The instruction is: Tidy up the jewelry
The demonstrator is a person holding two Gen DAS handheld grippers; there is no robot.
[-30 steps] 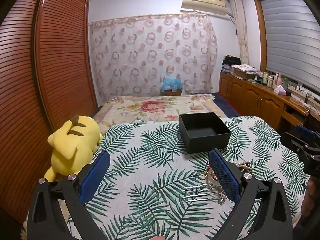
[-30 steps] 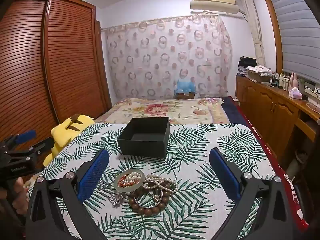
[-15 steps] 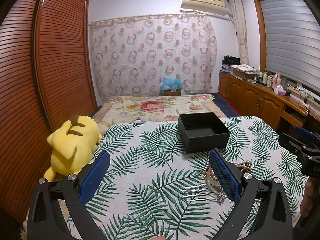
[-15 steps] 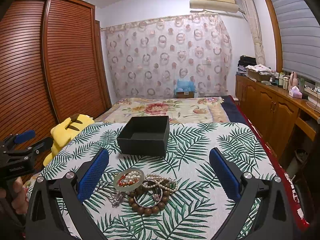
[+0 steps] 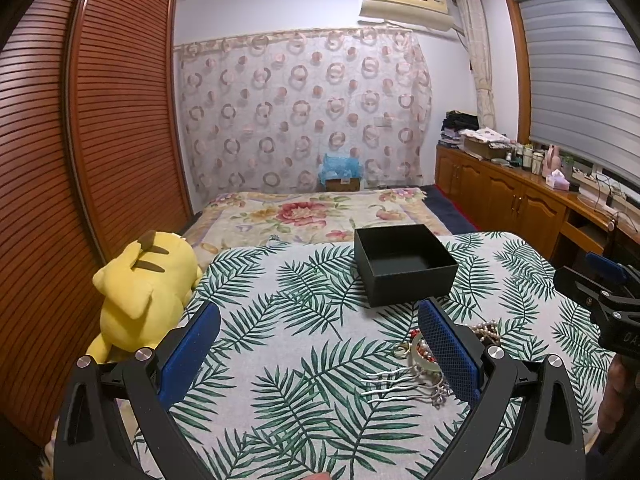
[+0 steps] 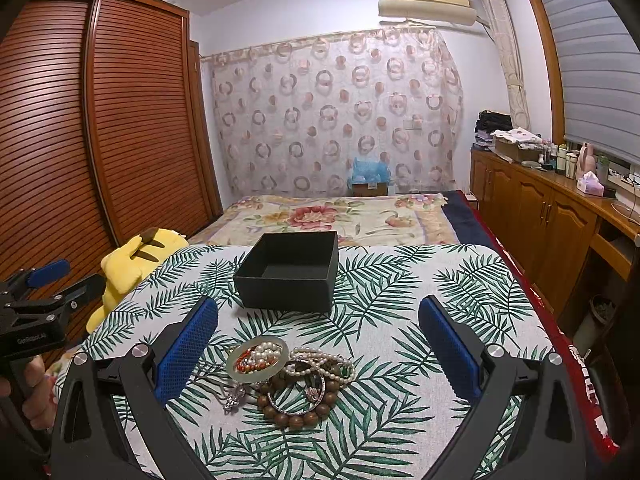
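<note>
1. jewelry pile [image 6: 290, 376] sits on the leaf-print cloth [image 6: 400, 292], just short of the empty black box [image 6: 290, 276]
2. right gripper [image 6: 318, 356] is spread wide and empty with the pile dead centre between its fingers, so it's nearer
3. left gripper [image 5: 318, 354] is spread wide too, pile off by its right finger

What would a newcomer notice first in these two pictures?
Probably the jewelry pile on the leaf-print cloth, lying between the open right gripper fingers. Just behind it stands an empty black box. At the cloth's left edge sits a yellow plush toy.
</note>
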